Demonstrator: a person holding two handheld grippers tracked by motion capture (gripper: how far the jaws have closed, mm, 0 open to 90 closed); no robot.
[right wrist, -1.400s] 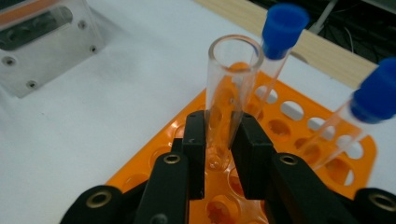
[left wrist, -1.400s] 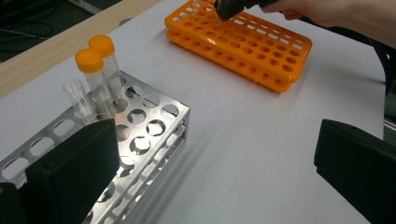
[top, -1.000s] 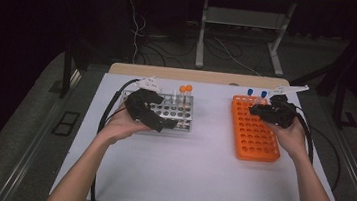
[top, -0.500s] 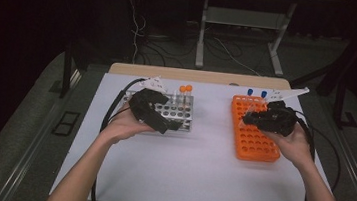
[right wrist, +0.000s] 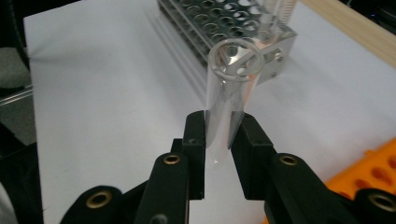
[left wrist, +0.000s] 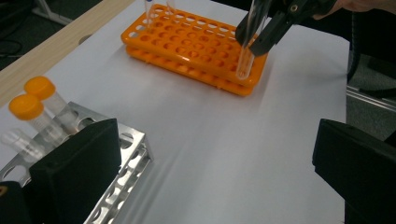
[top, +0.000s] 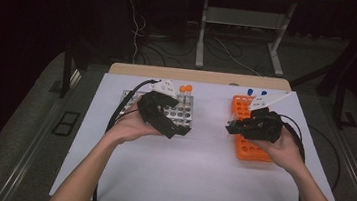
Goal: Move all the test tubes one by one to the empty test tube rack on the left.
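It looked like a laboratory: a white counter [top: 183, 181] carried a metal test-tube rack [top: 178, 111] with orange-capped tubes [left wrist: 35, 100] and an orange plastic tube rack [left wrist: 187, 44], cables trailing on the dark floor behind.

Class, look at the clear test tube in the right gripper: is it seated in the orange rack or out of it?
Out. The test tube is clamped in the right gripper, its bottom hanging beside the orange rack, in no hole.

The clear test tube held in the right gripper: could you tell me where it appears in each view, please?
High view: too small to make out at the right gripper, right of centre.
Left gripper view: clear test tube top right, before the orange rack.
Right gripper view: centre, clamped between the jaws.
Shared landmark: the orange rack.
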